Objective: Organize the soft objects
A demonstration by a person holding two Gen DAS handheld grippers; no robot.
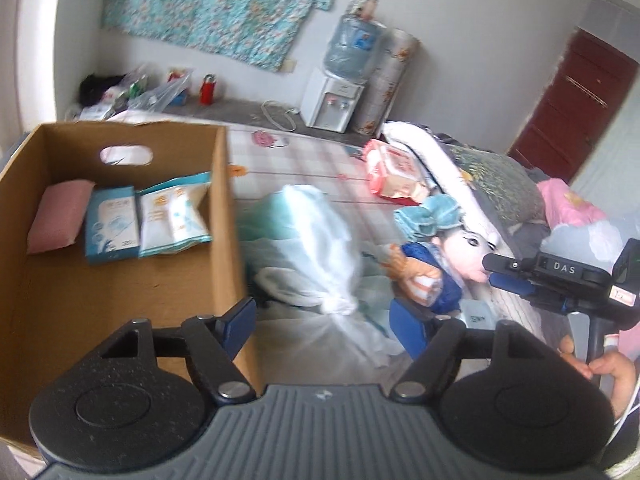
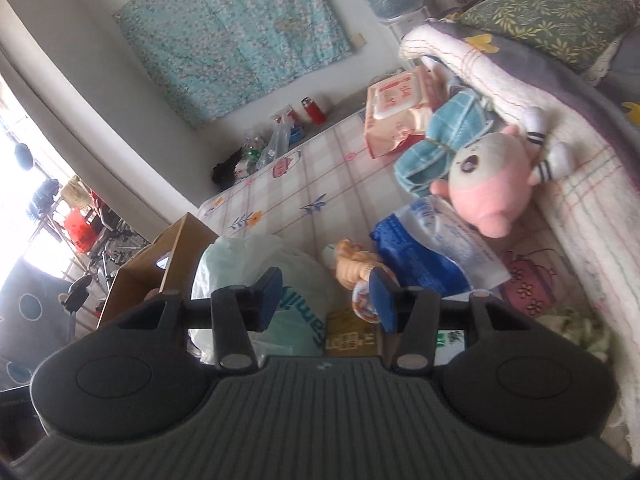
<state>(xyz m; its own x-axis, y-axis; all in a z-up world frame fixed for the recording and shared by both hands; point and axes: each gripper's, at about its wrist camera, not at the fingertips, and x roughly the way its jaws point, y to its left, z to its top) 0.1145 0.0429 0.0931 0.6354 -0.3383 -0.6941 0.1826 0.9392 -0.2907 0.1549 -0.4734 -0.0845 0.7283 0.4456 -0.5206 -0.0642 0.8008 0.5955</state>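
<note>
The cardboard box filled the left of the left wrist view, a handle slot cut in its far wall; inside lay a pink sponge-like pad and two teal-and-white packets, their print unreadable. A white plastic bag, blurred, sat at frame centre beside it; in the right wrist view it showed partial letters "amil". At right, the pink plush doll rested against a folded quilt. A red-and-white wipes pack lay above it. The left gripper hung spread, empty. The right gripper, its body marked "DAS", was likewise released.
</note>
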